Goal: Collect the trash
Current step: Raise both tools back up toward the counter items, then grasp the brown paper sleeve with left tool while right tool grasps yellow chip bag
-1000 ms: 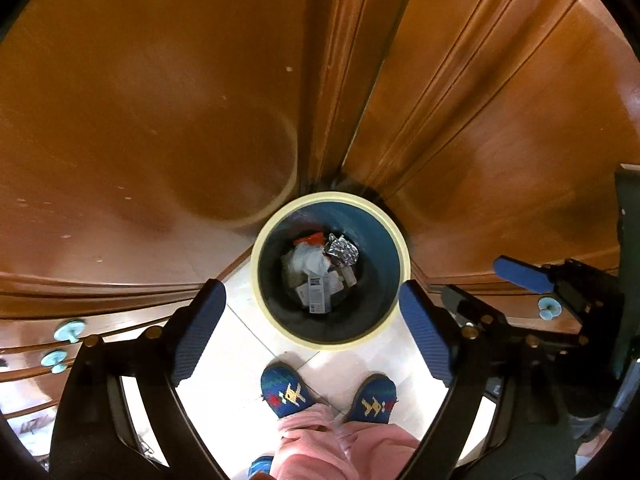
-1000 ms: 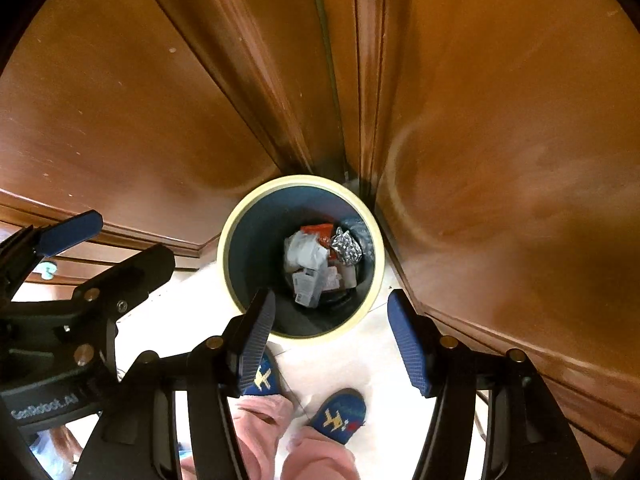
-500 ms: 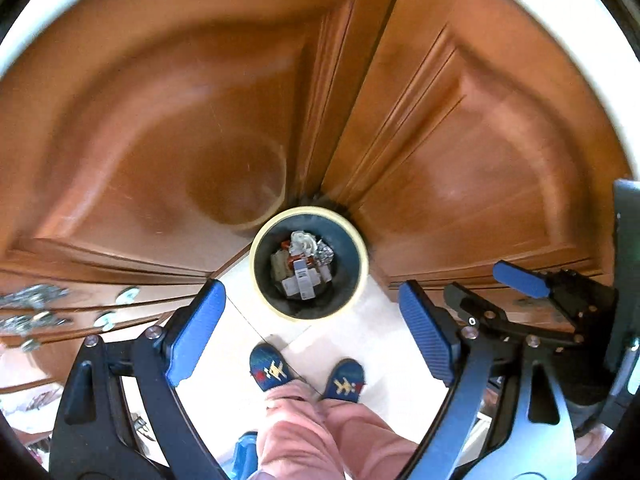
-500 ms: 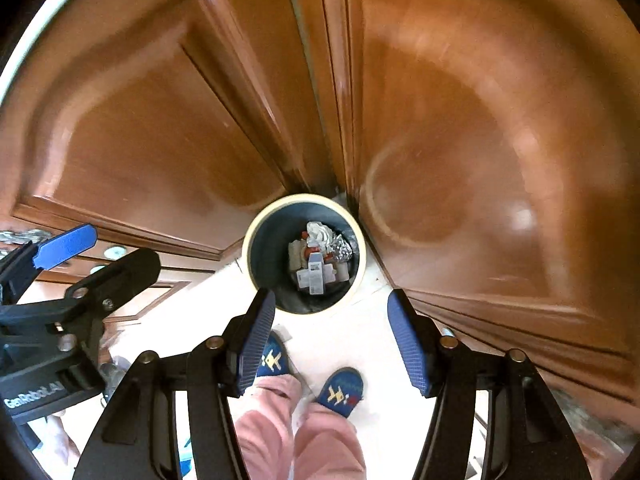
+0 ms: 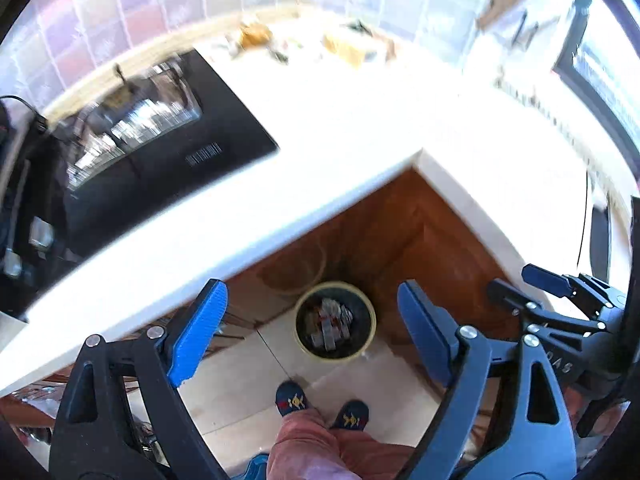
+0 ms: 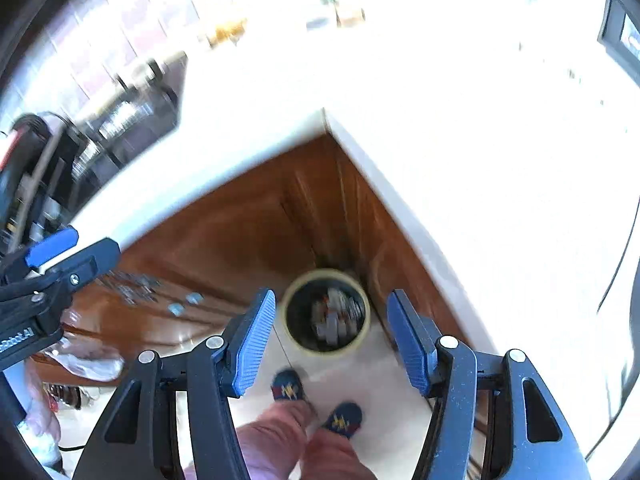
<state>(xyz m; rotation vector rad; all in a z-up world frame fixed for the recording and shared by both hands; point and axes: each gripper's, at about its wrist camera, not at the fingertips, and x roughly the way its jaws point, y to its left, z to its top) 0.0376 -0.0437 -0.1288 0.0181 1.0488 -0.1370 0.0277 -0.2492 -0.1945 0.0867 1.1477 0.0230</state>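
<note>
A round bin with a pale yellow rim (image 5: 335, 322) (image 6: 326, 314) stands on the tiled floor in the corner of the wooden cabinets, far below, holding crumpled paper and foil trash (image 5: 330, 322). My left gripper (image 5: 312, 320) is open high above it with nothing between its blue pads. My right gripper (image 6: 330, 328) is also open and empty, and shows at the right edge of the left wrist view (image 5: 560, 292). Small scraps (image 5: 348, 46) lie blurred at the back of the white counter (image 5: 360, 128) (image 6: 440, 120).
A black cooktop (image 5: 140, 152) is set in the counter at the left. The counter forms an L around the corner. A person's slippered feet (image 5: 320, 404) and pink trousers stand in front of the bin. Cabinet drawers with pale knobs (image 6: 184, 304) are at the lower left.
Both grippers have risen from just over the bin to above counter height. The bin looks much smaller, and the counter top, cooktop and tiled wall have come into view.
</note>
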